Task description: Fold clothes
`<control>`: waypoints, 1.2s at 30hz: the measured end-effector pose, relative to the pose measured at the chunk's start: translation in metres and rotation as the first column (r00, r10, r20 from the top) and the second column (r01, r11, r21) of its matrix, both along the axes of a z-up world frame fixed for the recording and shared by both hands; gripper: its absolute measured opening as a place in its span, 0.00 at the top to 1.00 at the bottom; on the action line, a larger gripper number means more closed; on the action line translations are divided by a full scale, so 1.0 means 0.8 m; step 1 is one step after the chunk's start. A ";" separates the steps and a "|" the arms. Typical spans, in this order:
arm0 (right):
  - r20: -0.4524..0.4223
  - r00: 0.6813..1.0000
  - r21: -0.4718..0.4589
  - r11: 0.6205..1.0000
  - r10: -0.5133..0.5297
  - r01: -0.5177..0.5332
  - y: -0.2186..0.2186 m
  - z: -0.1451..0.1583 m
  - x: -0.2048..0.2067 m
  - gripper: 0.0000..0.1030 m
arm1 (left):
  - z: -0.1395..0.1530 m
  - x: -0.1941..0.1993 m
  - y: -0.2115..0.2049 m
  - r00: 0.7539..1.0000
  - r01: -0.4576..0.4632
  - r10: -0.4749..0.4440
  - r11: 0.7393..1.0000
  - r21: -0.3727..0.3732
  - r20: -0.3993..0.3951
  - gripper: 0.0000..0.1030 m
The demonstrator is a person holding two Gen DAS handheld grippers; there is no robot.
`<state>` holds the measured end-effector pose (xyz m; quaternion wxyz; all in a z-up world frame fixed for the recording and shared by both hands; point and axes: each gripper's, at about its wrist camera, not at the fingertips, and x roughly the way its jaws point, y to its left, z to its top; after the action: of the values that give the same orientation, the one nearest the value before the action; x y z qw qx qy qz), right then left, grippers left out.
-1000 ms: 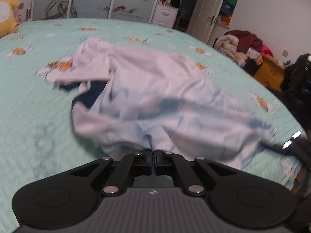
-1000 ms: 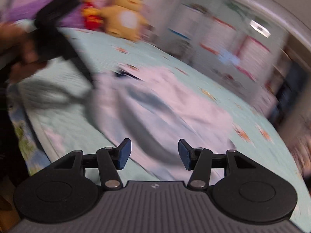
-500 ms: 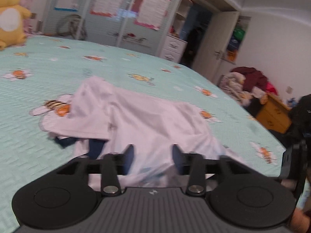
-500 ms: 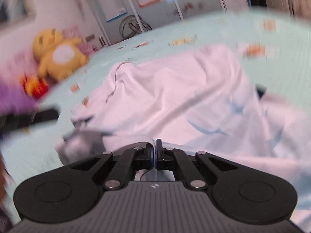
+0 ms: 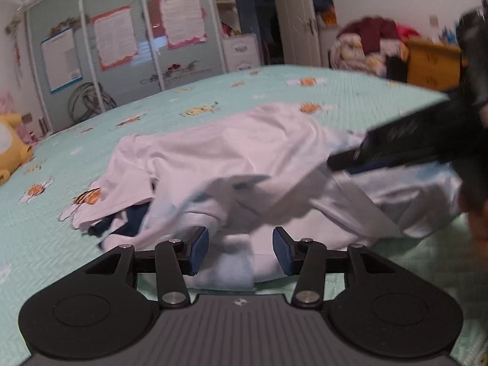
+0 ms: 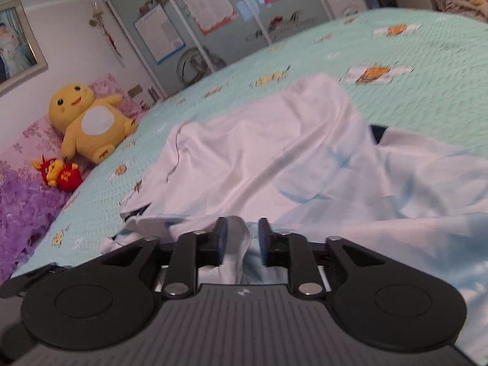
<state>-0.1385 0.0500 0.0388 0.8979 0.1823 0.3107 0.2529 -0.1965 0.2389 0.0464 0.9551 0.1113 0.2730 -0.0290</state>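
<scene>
A crumpled white garment with pale blue blotches and dark navy trim (image 5: 253,164) lies bunched on the mint-green quilted bedspread printed with orange bees and flowers (image 5: 76,158), close to the bed's near edge and well short of its far edge. Navy fabric shows under its left fold in the left wrist view.

The left gripper (image 5: 241,250) hovers just over the garment's near hem with its blue-padded fingers (image 5: 198,248) spread wide, grasping nothing; cloth lies between and below them. The right gripper (image 6: 240,239) has its fingers part-way apart, with a ridge of the white cloth standing up between them; whether the pads actually pinch it is unclear. In the left wrist view the right gripper's black body reaches in from the right over the garment, blurred.

A yellow plush toy with a white belly (image 6: 88,122) and a small red plush toy (image 6: 59,175) sit near the head of the bed by purple bedding (image 6: 27,207). Mirrored wardrobe doors with pinned posters (image 5: 128,45) stand past the far edge.
</scene>
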 end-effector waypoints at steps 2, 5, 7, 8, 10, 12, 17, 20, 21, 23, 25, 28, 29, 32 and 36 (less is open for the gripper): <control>0.012 1.000 -0.002 1.000 -0.008 0.008 -0.008 0.003 -0.013 0.74 | -0.009 0.013 -0.003 1.000 -0.014 0.014 1.000 0.025 -0.024 0.55; 0.004 1.000 -0.021 1.000 -0.020 0.020 -0.020 -0.004 -0.029 0.74 | -0.023 0.033 -0.006 0.998 -0.033 0.036 0.997 0.063 -0.059 0.62; -0.003 1.000 -0.034 0.999 -0.027 0.027 -0.028 -0.009 -0.039 0.74 | -0.025 0.038 -0.001 0.996 -0.041 0.045 0.997 0.061 -0.071 0.62; -0.006 1.000 -0.041 0.999 -0.031 0.031 -0.031 -0.011 -0.044 0.74 | -0.027 0.038 -0.002 0.996 -0.040 0.046 0.996 0.080 -0.072 0.62; -0.012 0.999 -0.054 0.998 -0.038 0.038 -0.039 -0.016 -0.054 0.74 | -0.030 0.039 -0.003 0.996 -0.037 0.046 0.992 0.121 -0.071 0.63; -0.018 0.999 -0.068 0.997 -0.046 0.045 -0.047 -0.021 -0.065 0.74 | -0.029 0.040 -0.002 0.996 -0.032 0.041 0.992 0.119 -0.076 0.70; -0.022 0.999 -0.077 0.996 -0.050 0.048 -0.054 -0.022 -0.078 0.74 | -0.015 0.034 0.008 0.996 -0.050 0.055 0.996 0.074 -0.070 0.96; -0.021 0.998 -0.085 0.995 -0.052 0.050 -0.058 -0.021 -0.087 0.74 | 0.020 -0.007 0.022 0.997 -0.083 0.083 0.996 0.032 -0.007 0.97; -0.013 0.999 -0.092 0.994 -0.052 0.051 -0.060 -0.019 -0.093 0.74 | 0.033 -0.025 0.028 0.996 -0.089 0.089 0.996 0.020 0.018 0.97; 0.003 0.999 -0.110 0.993 -0.044 0.044 -0.063 -0.015 -0.103 0.74 | 0.062 -0.067 0.041 0.993 -0.102 0.103 0.995 -0.007 0.057 0.97; 0.007 0.999 -0.128 0.991 -0.035 0.035 -0.066 -0.014 -0.113 0.73 | 0.091 -0.115 0.059 0.989 -0.127 0.129 0.991 -0.033 0.076 0.97; -0.005 1.000 -0.138 0.990 -0.025 0.024 -0.072 -0.017 -0.127 0.73 | 0.109 -0.177 0.090 0.978 -0.200 0.205 0.975 -0.100 0.045 0.97; -0.008 1.000 -0.140 0.990 -0.023 0.021 -0.073 -0.018 -0.131 0.72 | 0.109 -0.191 0.099 0.971 -0.233 0.238 0.965 -0.122 0.028 0.97; -0.018 1.000 -0.160 0.987 -0.016 0.013 -0.077 -0.022 -0.144 0.71 | 0.096 -0.213 0.118 0.945 -0.326 0.326 0.938 -0.116 -0.013 0.97; -0.011 1.000 -0.194 0.981 -0.022 0.020 -0.090 -0.020 -0.163 0.65 | 0.061 -0.214 0.127 0.923 -0.380 0.376 0.924 -0.047 -0.079 0.97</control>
<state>-0.2690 -0.0222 0.0231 0.9119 0.0990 0.3379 0.2108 -0.3680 0.3403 0.0951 0.9359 0.0263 0.3207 0.1436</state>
